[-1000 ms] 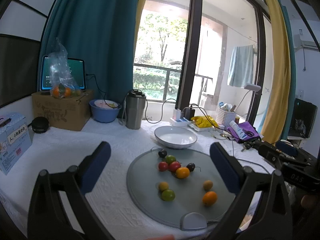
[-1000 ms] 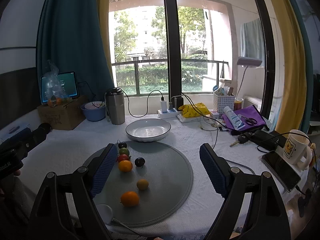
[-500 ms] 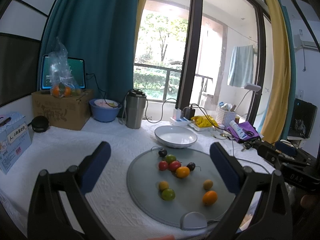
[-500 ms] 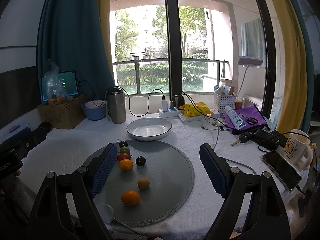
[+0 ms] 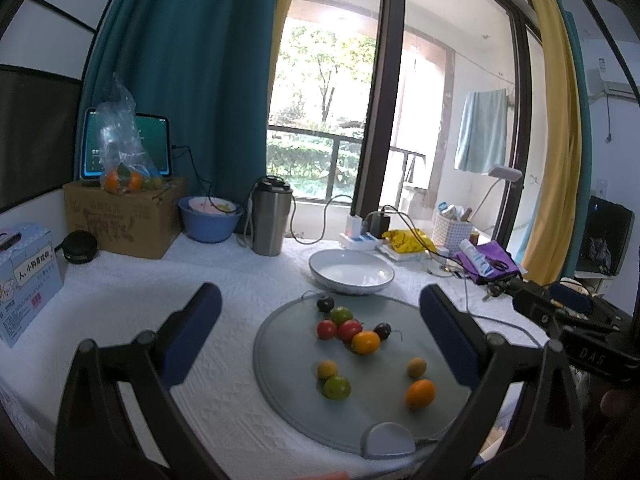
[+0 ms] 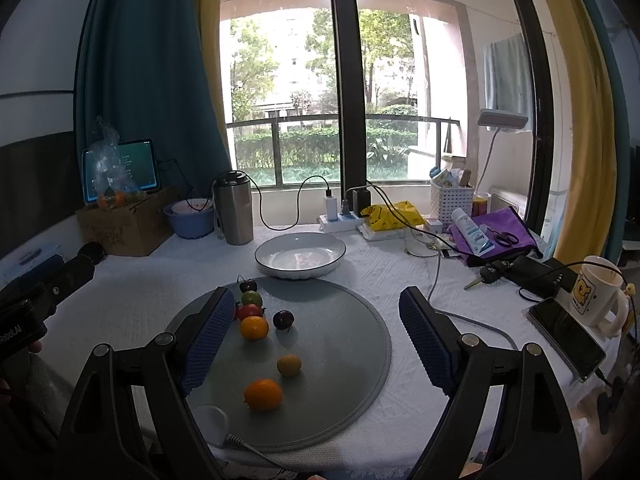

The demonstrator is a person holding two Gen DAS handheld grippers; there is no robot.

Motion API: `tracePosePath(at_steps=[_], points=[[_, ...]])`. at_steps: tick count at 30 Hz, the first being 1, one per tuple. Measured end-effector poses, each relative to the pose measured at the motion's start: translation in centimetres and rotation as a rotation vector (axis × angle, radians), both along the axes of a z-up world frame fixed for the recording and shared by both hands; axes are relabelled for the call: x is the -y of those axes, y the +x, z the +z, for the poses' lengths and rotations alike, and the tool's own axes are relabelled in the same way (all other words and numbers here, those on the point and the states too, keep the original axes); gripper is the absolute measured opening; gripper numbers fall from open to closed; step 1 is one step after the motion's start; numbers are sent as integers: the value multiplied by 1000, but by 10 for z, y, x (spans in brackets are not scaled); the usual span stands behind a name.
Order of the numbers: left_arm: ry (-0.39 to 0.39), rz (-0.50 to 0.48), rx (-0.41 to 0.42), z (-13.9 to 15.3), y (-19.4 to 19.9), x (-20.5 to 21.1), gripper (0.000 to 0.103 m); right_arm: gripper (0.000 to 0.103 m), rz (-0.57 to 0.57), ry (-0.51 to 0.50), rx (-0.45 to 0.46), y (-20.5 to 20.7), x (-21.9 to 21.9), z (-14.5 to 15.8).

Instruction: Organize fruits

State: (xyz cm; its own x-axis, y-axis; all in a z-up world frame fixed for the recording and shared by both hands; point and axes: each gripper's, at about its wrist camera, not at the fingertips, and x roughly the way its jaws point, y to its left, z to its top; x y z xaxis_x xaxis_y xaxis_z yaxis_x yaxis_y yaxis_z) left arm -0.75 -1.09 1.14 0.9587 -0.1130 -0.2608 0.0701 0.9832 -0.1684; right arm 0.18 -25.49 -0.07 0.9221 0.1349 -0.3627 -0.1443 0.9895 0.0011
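Note:
Several small fruits lie on a round grey mat (image 5: pixel 288 392) (image 6: pixel 344 320): an orange one (image 5: pixel 420 393) (image 6: pixel 263 393) near the front, a green one (image 5: pixel 337 387), red ones (image 5: pixel 349 329), a yellow-orange one (image 5: pixel 365 342) (image 6: pixel 253 327) and dark ones (image 6: pixel 283 319). An empty white plate (image 5: pixel 351 271) (image 6: pixel 300 255) sits just beyond the mat. My left gripper (image 5: pixel 320 332) is open and empty, held above the mat's left side. My right gripper (image 6: pixel 316 334) is open and empty above the mat's near edge.
A steel tumbler (image 5: pixel 271 216), blue bowl (image 5: pixel 209 218), cardboard box (image 5: pixel 120 216) with a bag of fruit and a tablet stand at the back left. Power strip, cables, white basket (image 6: pixel 452 200), purple pouch (image 6: pixel 500 232), phone (image 6: pixel 568 336) and mug (image 6: pixel 596 296) crowd the right.
Almost nothing differs. The right wrist view has crept slightly forward toward the mat; both grippers stay open and the fruits have not moved.

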Motion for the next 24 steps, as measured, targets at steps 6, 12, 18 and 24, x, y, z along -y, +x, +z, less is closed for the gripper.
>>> tracePosePath(at_steps=[6,12,18,24], points=[[7,-15,-25,-6,3,3,100,87,2,4,-15,3,2,-5],[10,-38,-129,-27,18,5,100,87,39,7,-82,11,-2,-25],[32,-89,-272,-61,38,16,100,84,124,13,-191,25,-11,-53],[32,-123,-364,-88,57,27,99,68,184,2,-302,41,-22,-81]])
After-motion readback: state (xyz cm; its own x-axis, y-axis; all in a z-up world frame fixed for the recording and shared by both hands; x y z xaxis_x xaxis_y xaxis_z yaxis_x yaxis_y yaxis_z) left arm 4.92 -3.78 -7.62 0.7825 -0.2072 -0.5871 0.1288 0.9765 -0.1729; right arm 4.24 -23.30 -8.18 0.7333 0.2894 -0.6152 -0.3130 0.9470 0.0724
